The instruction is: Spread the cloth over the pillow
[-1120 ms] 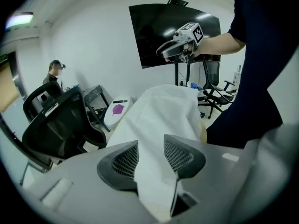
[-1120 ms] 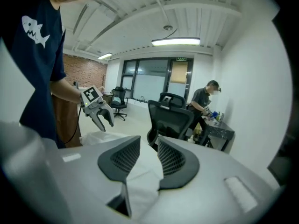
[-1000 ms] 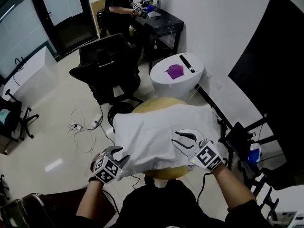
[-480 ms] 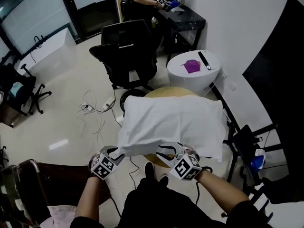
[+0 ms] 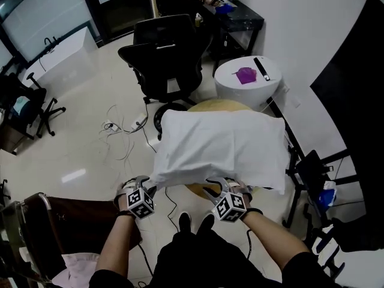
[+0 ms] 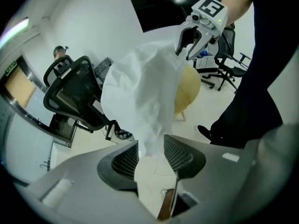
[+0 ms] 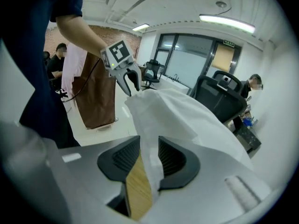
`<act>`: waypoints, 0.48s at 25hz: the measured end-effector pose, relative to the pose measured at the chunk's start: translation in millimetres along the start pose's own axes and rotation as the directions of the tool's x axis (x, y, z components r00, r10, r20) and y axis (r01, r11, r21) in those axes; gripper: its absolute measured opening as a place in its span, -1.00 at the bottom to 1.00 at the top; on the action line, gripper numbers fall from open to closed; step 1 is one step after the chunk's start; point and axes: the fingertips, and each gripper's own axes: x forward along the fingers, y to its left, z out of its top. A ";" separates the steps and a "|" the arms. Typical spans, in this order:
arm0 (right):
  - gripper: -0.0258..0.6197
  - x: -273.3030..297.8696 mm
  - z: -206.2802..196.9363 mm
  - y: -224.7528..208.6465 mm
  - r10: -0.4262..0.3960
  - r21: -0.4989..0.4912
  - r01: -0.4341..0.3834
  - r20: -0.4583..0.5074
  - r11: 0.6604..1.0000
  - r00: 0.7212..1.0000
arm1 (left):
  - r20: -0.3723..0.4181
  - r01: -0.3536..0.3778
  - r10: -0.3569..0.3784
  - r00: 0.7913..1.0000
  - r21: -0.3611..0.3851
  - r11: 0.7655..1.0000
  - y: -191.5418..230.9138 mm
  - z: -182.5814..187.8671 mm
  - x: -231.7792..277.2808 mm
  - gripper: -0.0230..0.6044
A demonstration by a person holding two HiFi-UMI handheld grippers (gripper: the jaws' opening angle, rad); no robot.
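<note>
A white cloth lies spread over a bulging shape on the round wooden table; the pillow itself is hidden under it. My left gripper is shut on the cloth's near left corner, which stretches down to it; the cloth fills its jaws. My right gripper holds the near edge. Its jaws have just been opening a little, and the cloth still sits between them, touching both pads at the tips. The other gripper shows in each gripper view: the right one, the left one.
A black office chair stands behind the table, and a white round stand with a purple thing is at the back right. Cables trail on the floor at left. A person sits at a dark desk. A black frame stands at right.
Both grippers have come down and toward me, drawing the cloth's near edge over the front of the table. The right gripper has dropped from on top of the cloth to its front edge.
</note>
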 end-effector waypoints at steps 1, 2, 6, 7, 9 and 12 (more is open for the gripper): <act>-0.50 2.3 -5.1 -0.7 -0.026 -0.008 0.026 -0.021 1.000 0.999 | -0.012 -0.005 0.005 1.000 0.031 1.000 0.3 -2.2 3.3 -0.42; -0.49 3.8 -9.5 -1.5 -0.052 -0.015 0.052 -0.043 0.999 0.998 | -0.024 -0.004 0.006 1.000 0.056 0.998 0.0 -4.0 5.8 -0.42; -0.49 14.7 -33.6 -3.0 -0.143 -0.074 0.134 -0.144 0.988 0.979 | -0.043 0.002 0.002 0.999 0.105 0.995 -0.1 -10.3 16.6 -0.48; -0.49 17.2 -38.0 -3.5 -0.167 -0.106 0.151 -0.168 0.983 0.972 | -0.048 0.006 0.000 0.999 0.112 0.994 0.5 -10.2 15.8 -0.51; -0.49 20.8 -42.8 -4.7 -0.212 -0.169 0.179 -0.203 0.969 0.956 | -0.040 0.003 0.002 0.999 0.132 0.991 -0.1 -13.0 21.6 -0.54; -0.58 23.9 -47.5 -8.4 -0.272 -0.238 0.216 -0.234 0.947 0.934 | -0.019 -0.005 0.008 1.000 0.153 0.988 -1.3 -14.3 26.3 -0.83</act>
